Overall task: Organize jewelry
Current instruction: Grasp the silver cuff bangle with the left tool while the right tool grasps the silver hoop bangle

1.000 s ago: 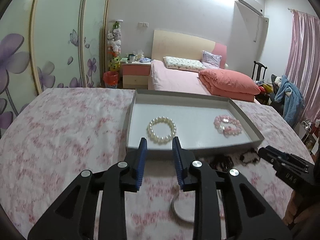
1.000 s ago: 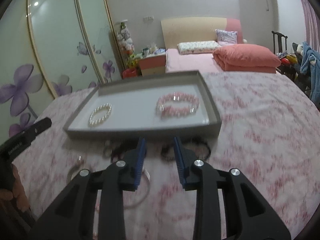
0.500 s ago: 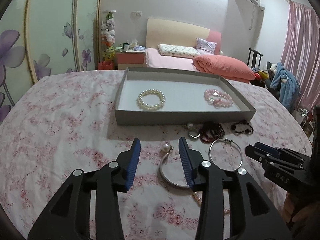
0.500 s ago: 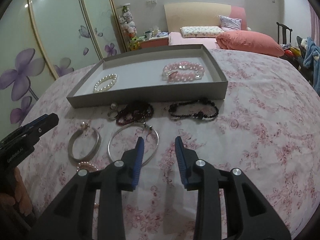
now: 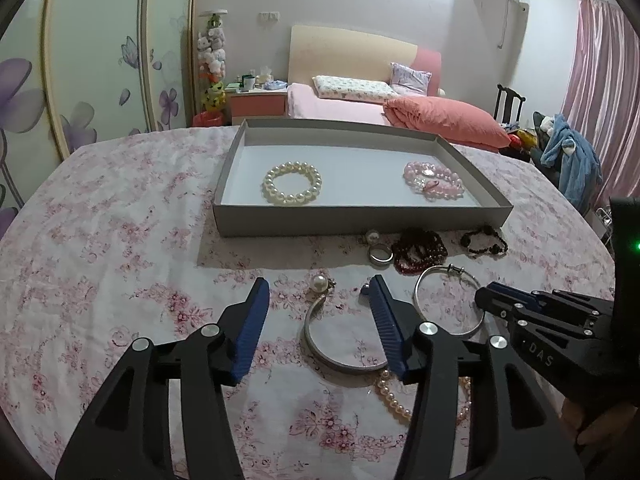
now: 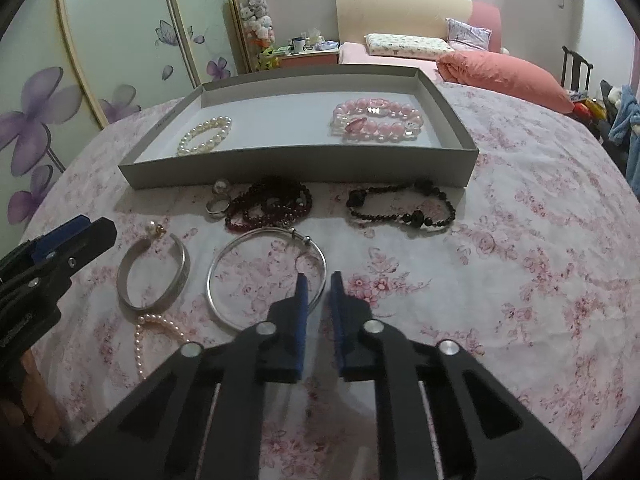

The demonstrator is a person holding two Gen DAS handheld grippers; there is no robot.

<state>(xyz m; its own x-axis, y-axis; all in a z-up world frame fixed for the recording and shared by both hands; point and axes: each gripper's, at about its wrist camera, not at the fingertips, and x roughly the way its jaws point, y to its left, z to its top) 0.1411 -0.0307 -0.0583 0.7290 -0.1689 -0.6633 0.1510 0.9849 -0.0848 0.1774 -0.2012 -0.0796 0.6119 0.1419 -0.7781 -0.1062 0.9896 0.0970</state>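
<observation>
With jaws opening, the left gripper (image 5: 318, 290) is straddling the open silver cuff bracelet (image 5: 320, 340) near the shallow grey tray (image 5: 360, 222), while the right gripper (image 6: 318, 282), jaws narrowly closed and empty, is hovering by the thin silver bangle (image 6: 224, 304).

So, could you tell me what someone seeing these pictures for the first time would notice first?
Most striking is the shallow grey tray on the pink floral cloth, holding a white pearl bracelet on its left and a pink bead bracelet on its right. In front of it, loose pieces lie scattered, notably a thin silver bangle and a wide silver cuff. The right hand-held gripper is shut on the bangle's rim, while the left hand-held gripper is opening over the cuff.
</observation>
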